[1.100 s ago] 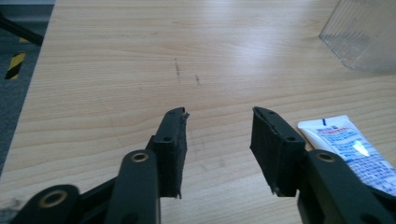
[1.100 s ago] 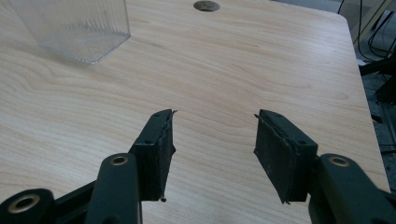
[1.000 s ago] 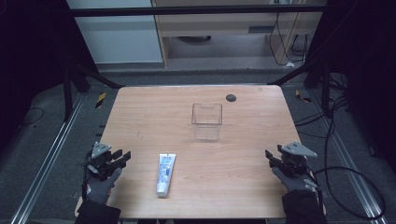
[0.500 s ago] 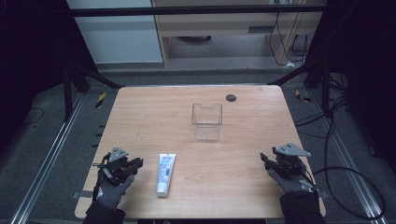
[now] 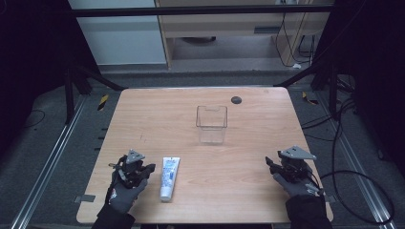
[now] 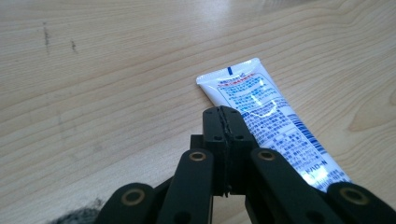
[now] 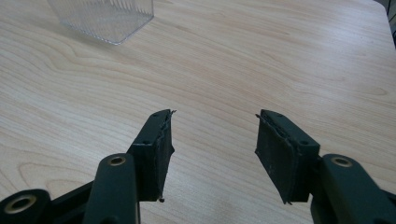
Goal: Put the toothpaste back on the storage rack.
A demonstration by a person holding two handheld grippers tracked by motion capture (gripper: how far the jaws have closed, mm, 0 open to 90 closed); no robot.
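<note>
A white toothpaste tube (image 5: 168,177) with blue print lies flat near the table's front, cap end toward the person. My left gripper (image 5: 149,169) sits just left of it, low over the wood. In the left gripper view its jaws (image 6: 223,112) have just been closing and now meet with nothing between them; the tube's (image 6: 275,126) flat crimped end lies just beyond and to the right of the tips. My right gripper (image 5: 270,165) rests at the front right. Its jaws (image 7: 212,126) stand apart over bare wood, having just opened a little, with nothing between them.
A clear plastic box (image 5: 211,125) stands upright at the middle of the wooden table (image 5: 157,119), also in the right gripper view's far left corner (image 7: 102,16). A small dark round disc (image 5: 236,99) lies near the far edge. Cables trail on the floor at right.
The left hand has moved in from the table's left edge rightward to beside the tube, and its jaws have come together. The right hand has stayed about where it was.
</note>
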